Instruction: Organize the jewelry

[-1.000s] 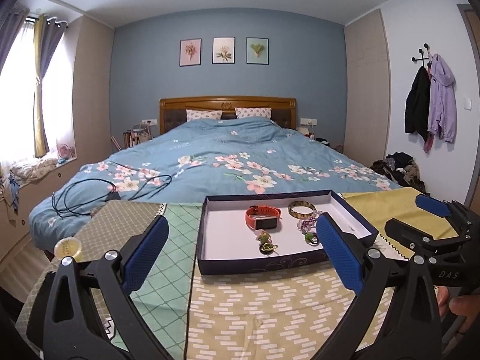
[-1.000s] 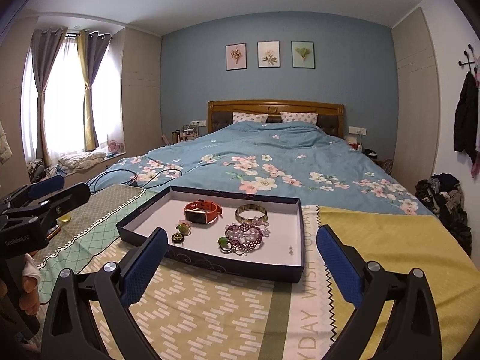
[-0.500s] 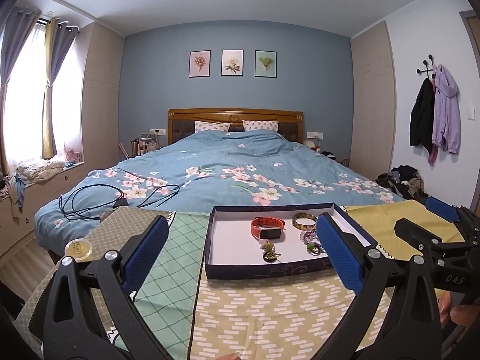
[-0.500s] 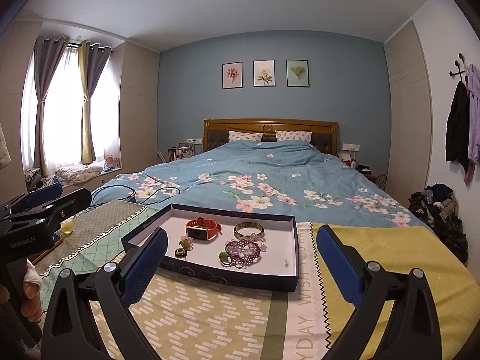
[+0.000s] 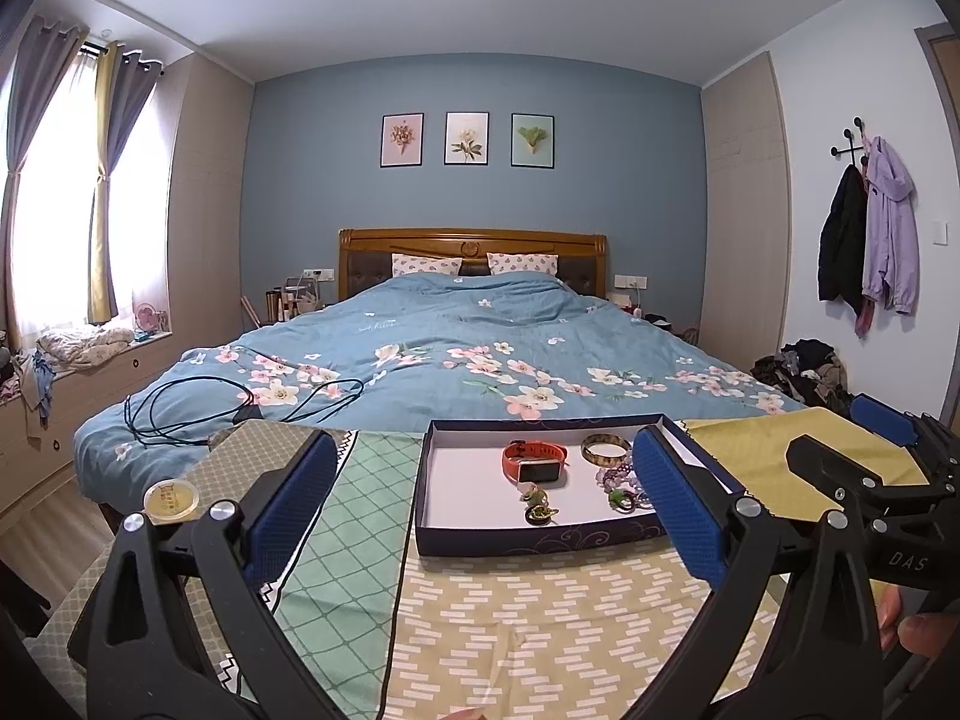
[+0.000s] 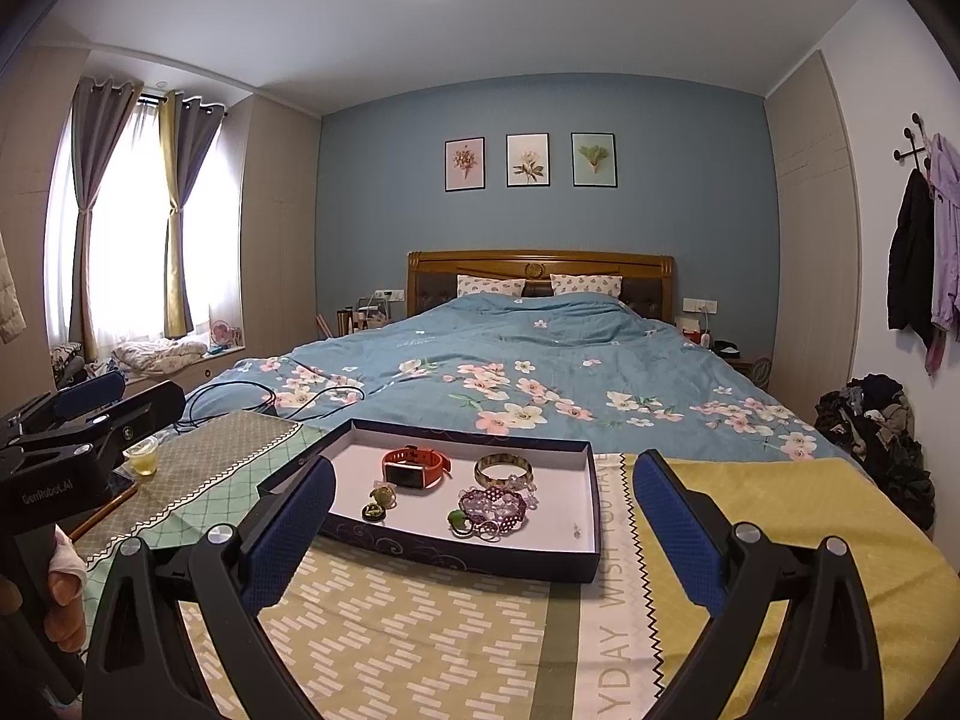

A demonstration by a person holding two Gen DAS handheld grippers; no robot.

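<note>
Here, left gripper spread wide, empty, held above the patterned cloth short of the tray. Right gripper likewise gaping, gripping nothing, poised over the same cloth with the tray straight ahead between its two blue pads. Seen from the other camera as well: right gripper at the far right edge of the left view, left gripper at the far left edge of the right view, each with a hand on its handle.

Inside the tray, on the white floor: one orange watch toward the back left; one gold bangle just right of it; one purple bead bracelet in front of the bangle, touching a cluster of thin rings with one green bead; two small pieces in front of the watch, one pale, one dark, too small to name.

Left of the tray, on the grey-green part of the cloth, one small round jar, well apart from the jewelry. Beyond the table, one bed with two pillows, one black cable looped on the cover, three framed prints on the blue wall, two jackets on hooks at right.
</note>
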